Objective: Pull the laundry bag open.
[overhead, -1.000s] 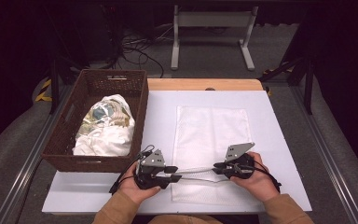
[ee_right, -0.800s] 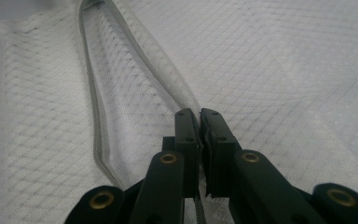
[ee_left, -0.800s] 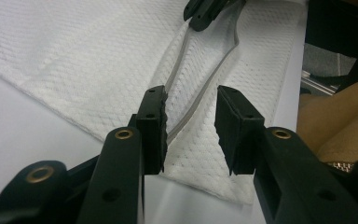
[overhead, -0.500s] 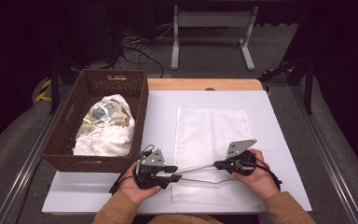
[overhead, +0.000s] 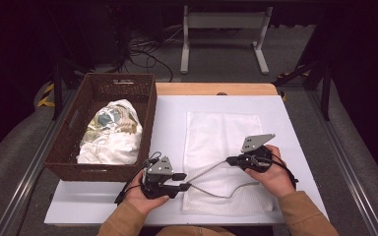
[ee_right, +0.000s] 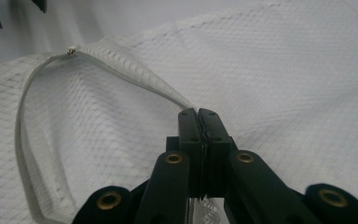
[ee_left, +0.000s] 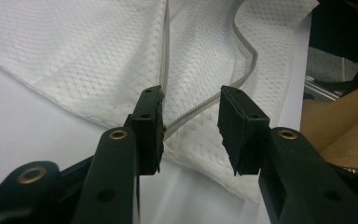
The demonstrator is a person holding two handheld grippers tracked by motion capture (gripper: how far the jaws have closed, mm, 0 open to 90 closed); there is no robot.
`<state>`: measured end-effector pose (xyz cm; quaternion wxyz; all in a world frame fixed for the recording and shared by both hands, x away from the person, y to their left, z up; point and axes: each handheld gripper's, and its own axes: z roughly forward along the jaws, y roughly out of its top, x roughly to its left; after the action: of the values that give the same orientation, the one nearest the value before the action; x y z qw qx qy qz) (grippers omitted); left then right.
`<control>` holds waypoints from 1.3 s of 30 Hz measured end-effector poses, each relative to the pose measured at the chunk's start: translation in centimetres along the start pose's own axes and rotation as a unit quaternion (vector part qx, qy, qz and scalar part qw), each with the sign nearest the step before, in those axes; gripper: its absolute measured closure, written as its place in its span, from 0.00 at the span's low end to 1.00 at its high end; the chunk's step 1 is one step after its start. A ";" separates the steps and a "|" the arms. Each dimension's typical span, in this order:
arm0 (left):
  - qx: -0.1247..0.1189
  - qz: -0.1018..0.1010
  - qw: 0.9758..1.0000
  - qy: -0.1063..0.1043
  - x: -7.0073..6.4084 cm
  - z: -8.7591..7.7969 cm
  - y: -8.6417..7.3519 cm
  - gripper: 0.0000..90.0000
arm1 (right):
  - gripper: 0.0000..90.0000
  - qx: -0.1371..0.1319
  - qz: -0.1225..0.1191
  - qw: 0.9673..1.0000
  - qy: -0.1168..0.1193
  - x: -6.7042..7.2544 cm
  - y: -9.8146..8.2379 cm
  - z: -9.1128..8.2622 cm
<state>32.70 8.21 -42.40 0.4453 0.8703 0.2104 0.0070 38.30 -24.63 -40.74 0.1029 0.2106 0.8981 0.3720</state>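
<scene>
A white mesh laundry bag (overhead: pixel 224 132) lies flat on the white table (overhead: pixel 167 118), its grey zipper edges parted at the near end. My right gripper (overhead: pixel 229 160) (ee_right: pixel 198 114) is shut on the upper zipper edge (ee_right: pixel 121 65) and holds it lifted off the bag. The zipper pull (ee_right: pixel 72 50) sits at the far end of that edge. My left gripper (overhead: pixel 184 182) (ee_left: pixel 191 121) is at the bag's near left corner, where both zipper edges meet. Its jaws have just opened a little and stand apart, with the lower zipper edge (ee_left: pixel 244 60) running between them.
A brown wicker basket (overhead: pixel 64 147) stands at the table's left, holding crumpled white and patterned cloth (overhead: pixel 110 132). A wooden strip (overhead: pixel 216 89) borders the table's far edge. A white metal stand (overhead: pixel 221 29) and cables are on the floor beyond.
My right gripper has risen with the upper zipper edge, pulling the bag's mouth wider. The left hand has stayed in place.
</scene>
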 end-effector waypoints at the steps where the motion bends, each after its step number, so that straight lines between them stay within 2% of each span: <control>1: 0.000 0.000 1.000 0.000 0.0 0.0 0.0 0.67 | 0.99 -0.001 0.001 1.000 -0.001 -0.1 0.1 -0.1; 21: -0.012 0.000 1.000 0.005 0.4 -0.6 0.0 0.66 | 0.99 -0.015 0.006 1.000 -0.023 -3.8 3.2 -1.7; 39: -0.020 0.001 1.000 0.012 0.3 -1.0 0.2 0.65 | 0.99 -0.042 0.004 0.998 -0.036 -4.8 5.1 -3.3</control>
<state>32.88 9.00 -41.68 0.4600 0.8613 0.2148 0.0215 42.94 -25.62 -34.70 0.1425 0.2233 0.8766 0.4017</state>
